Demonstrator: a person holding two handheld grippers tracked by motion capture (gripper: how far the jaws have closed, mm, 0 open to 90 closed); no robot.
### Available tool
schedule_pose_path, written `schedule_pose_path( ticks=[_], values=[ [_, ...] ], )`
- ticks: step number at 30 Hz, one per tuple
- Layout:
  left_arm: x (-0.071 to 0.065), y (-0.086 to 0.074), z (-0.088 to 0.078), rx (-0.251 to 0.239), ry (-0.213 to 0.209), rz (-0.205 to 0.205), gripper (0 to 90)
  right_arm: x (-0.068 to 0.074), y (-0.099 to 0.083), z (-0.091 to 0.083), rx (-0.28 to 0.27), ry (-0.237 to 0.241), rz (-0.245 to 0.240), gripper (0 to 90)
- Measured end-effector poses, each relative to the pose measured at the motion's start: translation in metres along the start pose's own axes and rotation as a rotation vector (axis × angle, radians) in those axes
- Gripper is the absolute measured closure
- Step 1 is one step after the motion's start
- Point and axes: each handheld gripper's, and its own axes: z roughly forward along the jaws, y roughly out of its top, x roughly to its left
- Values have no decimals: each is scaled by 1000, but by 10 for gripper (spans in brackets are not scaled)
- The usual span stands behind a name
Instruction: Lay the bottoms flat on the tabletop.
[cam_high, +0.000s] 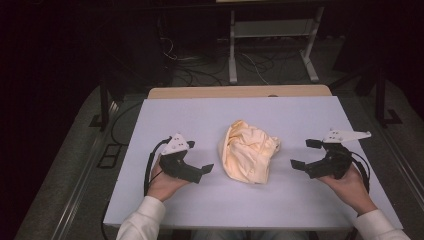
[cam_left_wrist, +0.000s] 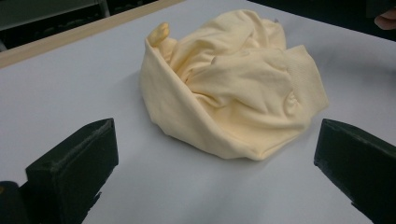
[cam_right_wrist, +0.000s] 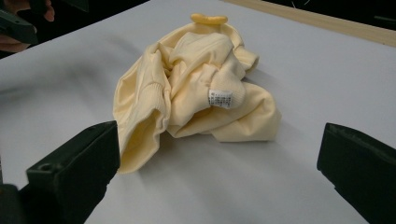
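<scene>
Pale yellow garment (cam_high: 248, 152), crumpled in a heap, lies approx. mid-table, a bit toward the near edge, on the white table cover (cam_high: 210, 115). Ribbed cuff/hem visible on its right side in the left gripper view (cam_left_wrist: 306, 79); in the right gripper view a small white care label (cam_right_wrist: 220, 99) w/ print too small to read sits near the heap's middle, and a sleeve-like opening faces the camera at lower left. A little yellow tab or loop pokes up at the heap's far end (cam_right_wrist: 208, 18). Nothing touches the garment.

Left gripper (cam_high: 196, 165) sits just left of the heap, near but apart, resting low over the table w/ the left hand (cam_high: 162, 182) behind it; jaws spread wide, nothing between them. Its own view has both black jaws at the bottom corners, garment framed in the gap beyond the tips.

Right gripper (cam_high: 306, 153) is right of the heap, a bit further off than the left one, also clear of the cloth; jaws wide apart, empty, held by the right hand (cam_high: 350, 187). Grey three-cornered plates top both grippers. White sleeves come in from the bottom edge.

Beyond the cover a strip of wooden tabletop (cam_high: 240, 91) shows at the far edge; past that, dark floor w/ cables and a white metal stand (cam_high: 272, 30).
</scene>
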Motion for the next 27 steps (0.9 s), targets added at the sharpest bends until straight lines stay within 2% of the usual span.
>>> schedule_pose_path(
  ticks=[4,10,14,24,27],
  values=[
    [0,7,3,-13,-8,3,0,-2,3,3,4,1,-5,0],
    [2,11,10,-7,-22,4,0,-7,8,12,21,7,-6,0],
    [6,12,13,-8,-23,-7,0,-8,12,18,41,11,-15,0],
    [17,19,22,-6,-12,-28,0,-10,25,27,45,15,-39,0],
    [18,22,25,-3,-12,-23,0,-11,28,29,51,9,-44,0]
  ],
)
